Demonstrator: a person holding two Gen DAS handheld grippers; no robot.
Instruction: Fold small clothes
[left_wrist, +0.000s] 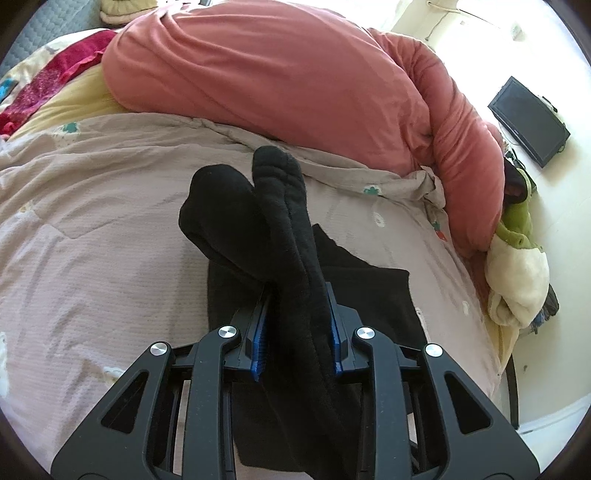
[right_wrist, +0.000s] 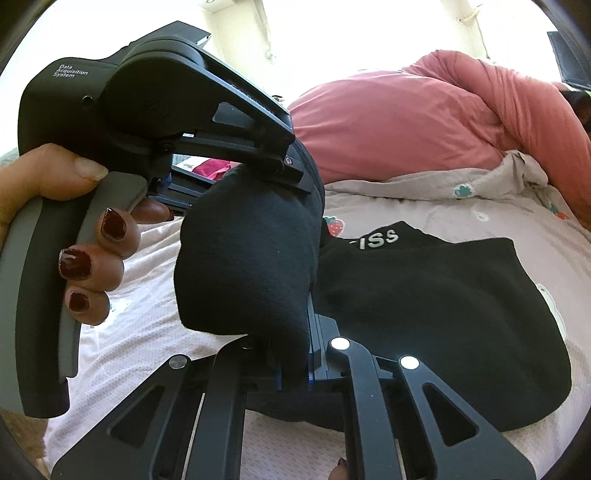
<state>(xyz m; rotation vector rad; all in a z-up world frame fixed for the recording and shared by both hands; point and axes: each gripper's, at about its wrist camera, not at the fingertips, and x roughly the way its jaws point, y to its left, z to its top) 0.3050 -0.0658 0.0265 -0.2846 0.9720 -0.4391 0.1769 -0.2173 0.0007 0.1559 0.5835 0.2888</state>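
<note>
1. On the bed sheet (left_wrist: 92, 229), a black garment (right_wrist: 443, 288) lies flat.
2. Left gripper (left_wrist: 297, 314) clamped on black sock (left_wrist: 291, 221), lifted above garment.
3. Right gripper (right_wrist: 293, 365) pinches same sock's other end (right_wrist: 243, 273).
4. Pink duvet (left_wrist: 277, 74) behind.

Black sock (right_wrist: 243, 258): hides right gripper (right_wrist: 293, 369) fingertips. Black garment (right_wrist: 443, 295): white lettering partly covered, near edge behind gripper frame. Green-and-cream bundle (left_wrist: 517, 258): unidentifiable.

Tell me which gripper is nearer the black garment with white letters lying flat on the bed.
Too close to call. The left gripper holds a black sock above the garment; the right gripper pinches that sock just above its near edge.
</note>
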